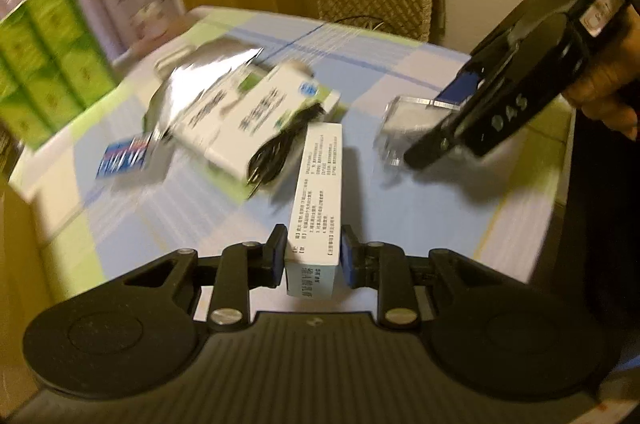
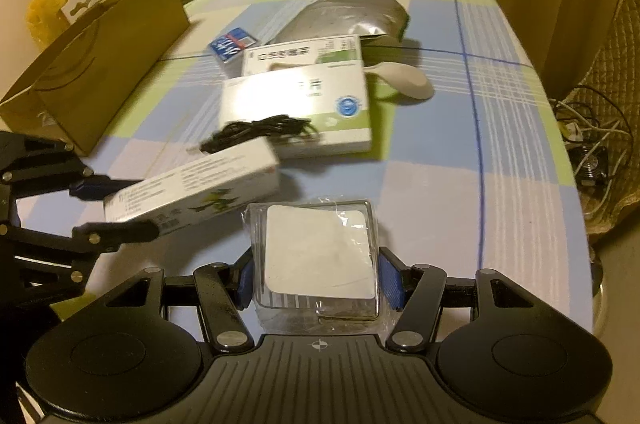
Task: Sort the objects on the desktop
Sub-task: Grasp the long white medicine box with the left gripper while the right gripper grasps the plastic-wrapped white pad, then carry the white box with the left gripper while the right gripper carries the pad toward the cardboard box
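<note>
Desktop clutter is barely sorted: my left tongs point(image 1: 313, 260) clench a narrow white box point(image 1: 318, 184), my right tongs point(image 2: 318, 282) clench a clear packet point(image 2: 318, 256), while cable point(image 2: 260, 130), silver pouch point(image 2: 352, 14) and blue card point(image 2: 231, 45) crowd the large white box point(image 2: 304, 104).

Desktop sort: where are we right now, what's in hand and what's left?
Nothing looks sorted yet. In hand: the left gripper is shut on a narrow white box; the right gripper is shut on a clear plastic packet. Left on the table: large white box with black cable, silver pouch, blue card pack.
</note>
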`<state>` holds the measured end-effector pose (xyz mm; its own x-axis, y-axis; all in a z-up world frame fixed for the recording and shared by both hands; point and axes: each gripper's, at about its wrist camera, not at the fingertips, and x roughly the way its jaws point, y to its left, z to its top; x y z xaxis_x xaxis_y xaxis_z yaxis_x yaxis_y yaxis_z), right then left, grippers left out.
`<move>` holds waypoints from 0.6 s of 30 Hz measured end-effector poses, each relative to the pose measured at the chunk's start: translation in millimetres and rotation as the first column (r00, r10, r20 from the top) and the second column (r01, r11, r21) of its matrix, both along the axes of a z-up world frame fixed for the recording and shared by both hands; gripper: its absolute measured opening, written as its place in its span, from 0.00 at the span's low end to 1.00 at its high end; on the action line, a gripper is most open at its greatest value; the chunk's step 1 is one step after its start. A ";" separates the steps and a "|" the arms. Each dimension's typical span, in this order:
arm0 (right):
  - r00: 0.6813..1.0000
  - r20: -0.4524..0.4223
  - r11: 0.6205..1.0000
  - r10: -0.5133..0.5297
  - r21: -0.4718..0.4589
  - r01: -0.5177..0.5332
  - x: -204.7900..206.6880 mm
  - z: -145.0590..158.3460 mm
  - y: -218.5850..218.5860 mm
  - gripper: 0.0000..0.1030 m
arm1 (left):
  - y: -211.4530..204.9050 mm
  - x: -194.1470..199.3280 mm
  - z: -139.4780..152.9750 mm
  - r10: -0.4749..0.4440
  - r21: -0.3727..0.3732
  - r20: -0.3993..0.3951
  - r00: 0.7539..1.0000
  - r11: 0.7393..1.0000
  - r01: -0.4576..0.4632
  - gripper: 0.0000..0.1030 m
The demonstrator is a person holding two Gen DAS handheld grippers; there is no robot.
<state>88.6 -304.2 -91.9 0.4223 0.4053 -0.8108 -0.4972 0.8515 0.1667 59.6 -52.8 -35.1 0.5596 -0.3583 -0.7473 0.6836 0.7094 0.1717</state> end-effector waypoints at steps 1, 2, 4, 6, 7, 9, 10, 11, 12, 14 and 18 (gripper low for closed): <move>1.000 0.002 1.000 0.005 -0.003 -0.005 -1.8 -0.4 2.4 0.55 | 4.8 -2.5 -1.0 0.013 0.001 -0.009 1.000 1.000 -0.013 0.22; 1.000 0.005 1.000 0.009 -0.007 -0.009 -3.2 -1.2 4.8 0.56 | 8.5 -4.3 -2.4 0.025 0.003 -0.014 1.000 1.000 -0.025 0.23; 1.000 0.011 1.000 0.016 -0.021 -0.016 -5.5 -3.4 9.6 0.56 | 12.5 -5.6 -5.3 0.041 0.006 -0.020 0.999 0.999 -0.041 0.30; 1.000 0.018 0.999 0.019 -0.035 -0.019 -7.0 -5.1 13.7 0.56 | 13.0 -6.1 -6.9 0.050 0.008 -0.011 0.999 0.999 -0.050 0.36; 1.000 0.023 0.999 0.019 -0.038 -0.018 -7.5 -5.7 14.9 0.56 | 11.5 -4.7 -7.5 0.049 0.008 -0.007 0.999 0.999 -0.049 0.37; 0.999 0.040 0.999 0.017 -0.043 -0.015 -7.8 -5.7 16.9 0.56 | 6.7 -1.0 -9.5 0.042 0.008 -0.010 0.999 0.999 -0.042 0.39; 0.999 0.046 0.999 0.017 -0.048 -0.014 -7.4 -6.0 17.7 0.58 | 3.9 1.1 -10.5 0.036 0.008 -0.012 0.999 0.999 -0.036 0.39; 0.999 0.048 0.999 0.016 -0.053 -0.014 -6.8 -6.6 18.2 0.61 | 0.8 2.4 -11.6 0.029 0.010 -0.014 0.999 1.000 -0.029 0.39; 0.999 0.048 0.998 0.015 -0.060 -0.013 -5.8 -7.8 18.7 0.64 | -2.6 4.5 -12.9 0.022 0.012 -0.021 1.000 1.000 -0.022 0.39; 0.999 0.048 0.997 0.018 -0.076 -0.015 -4.5 -10.4 19.5 0.71 | -8.6 8.8 -15.3 0.009 0.014 -0.042 0.999 1.000 -0.008 0.39; 0.999 0.041 0.998 0.021 -0.067 -0.018 -2.0 -14.9 17.4 0.71 | -15.4 14.5 -20.0 -0.001 0.024 -0.064 0.998 1.000 0.002 0.34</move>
<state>86.6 -286.8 -106.8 0.4488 0.3594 -0.8182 -0.5188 0.8503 0.0890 74.1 -68.1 -55.2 0.5095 -0.3404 -0.7903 0.6950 0.7043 0.1447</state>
